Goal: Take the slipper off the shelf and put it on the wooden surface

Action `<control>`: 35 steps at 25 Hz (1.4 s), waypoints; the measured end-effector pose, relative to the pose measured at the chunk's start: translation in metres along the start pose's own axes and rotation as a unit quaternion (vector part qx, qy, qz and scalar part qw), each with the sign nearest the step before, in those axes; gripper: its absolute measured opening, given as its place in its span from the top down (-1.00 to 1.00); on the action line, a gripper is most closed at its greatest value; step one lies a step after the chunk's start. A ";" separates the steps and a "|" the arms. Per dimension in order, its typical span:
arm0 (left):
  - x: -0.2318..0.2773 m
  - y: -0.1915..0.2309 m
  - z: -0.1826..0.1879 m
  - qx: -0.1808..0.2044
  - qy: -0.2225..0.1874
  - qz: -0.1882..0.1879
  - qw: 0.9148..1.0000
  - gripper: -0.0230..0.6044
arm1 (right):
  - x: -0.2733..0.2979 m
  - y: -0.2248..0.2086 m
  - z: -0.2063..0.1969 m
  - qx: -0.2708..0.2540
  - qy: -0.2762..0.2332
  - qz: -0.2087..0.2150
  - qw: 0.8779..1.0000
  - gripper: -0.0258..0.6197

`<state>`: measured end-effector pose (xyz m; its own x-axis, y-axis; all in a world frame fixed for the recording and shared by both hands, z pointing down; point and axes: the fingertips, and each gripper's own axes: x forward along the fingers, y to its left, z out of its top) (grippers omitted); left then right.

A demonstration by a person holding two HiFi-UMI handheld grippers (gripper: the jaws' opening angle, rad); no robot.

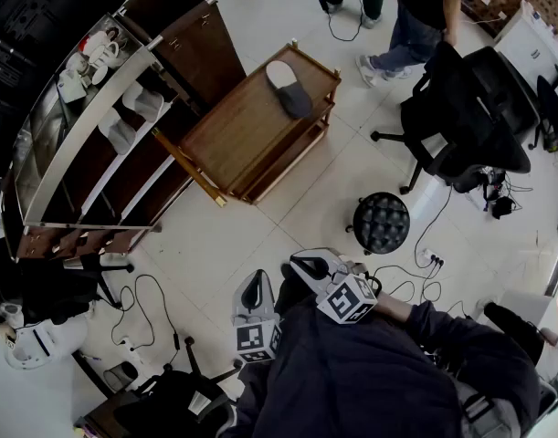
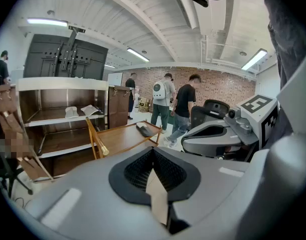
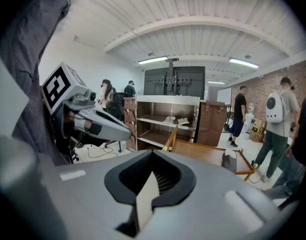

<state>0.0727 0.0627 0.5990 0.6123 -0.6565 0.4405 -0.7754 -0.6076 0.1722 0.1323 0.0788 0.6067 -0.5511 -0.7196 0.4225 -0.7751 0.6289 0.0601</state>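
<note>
While the left gripper (image 1: 254, 290) and right gripper (image 1: 311, 266) sit clenched shut with nothing between their jaws, close to the person, the grey slipper (image 1: 289, 88) lies on the wooden table (image 1: 233, 140), near its far edge and right corner. Bare table top stays open on the slipper's near side. The shelf (image 1: 78, 153) stands just beside the table's left side, with pale slippers (image 1: 132, 115) on its boards. Open tiled floor (image 1: 279, 222) separates grippers and table; a black stool (image 1: 381, 223), an office chair (image 1: 461, 108) and cables (image 1: 151, 304) flank that gap.

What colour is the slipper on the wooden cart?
Slipper: dark grey, pale insole; head view.
</note>
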 end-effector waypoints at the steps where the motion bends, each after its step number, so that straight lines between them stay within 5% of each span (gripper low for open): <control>1: -0.002 0.010 0.001 0.001 0.003 -0.002 1.000 0.87 | 0.008 0.000 0.000 0.006 0.007 -0.007 1.000 0.92; 8: -0.003 0.070 0.013 -0.012 0.006 0.005 1.000 0.87 | 0.080 -0.079 -0.028 0.071 0.064 -0.087 0.992 0.92; 12: -0.006 0.108 0.012 -0.034 0.014 0.040 0.999 0.87 | 0.128 -0.184 -0.062 0.102 0.127 -0.125 0.979 0.61; 22: 0.056 0.213 0.066 -0.073 0.042 0.147 0.985 0.87 | 0.262 -0.462 -0.139 0.049 0.290 -0.209 0.932 0.53; 27: 0.092 0.231 0.092 -0.080 0.063 0.165 0.981 0.87 | 0.292 -0.511 -0.189 0.069 0.359 -0.208 0.907 0.54; 30: 0.104 0.242 0.096 -0.075 0.074 0.167 0.980 0.87 | 0.305 -0.514 -0.205 0.084 0.357 -0.207 0.907 0.83; 35: 0.120 0.256 0.106 -0.079 0.072 0.161 0.981 0.87 | 0.283 -0.492 -0.183 0.117 0.342 -0.223 0.906 0.89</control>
<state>-0.0362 -0.2191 0.6020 0.3131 -0.7258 0.6125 -0.9459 -0.2960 0.1328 0.4144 -0.3806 0.8625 0.0896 -0.4860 0.8694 -0.9620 0.1838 0.2019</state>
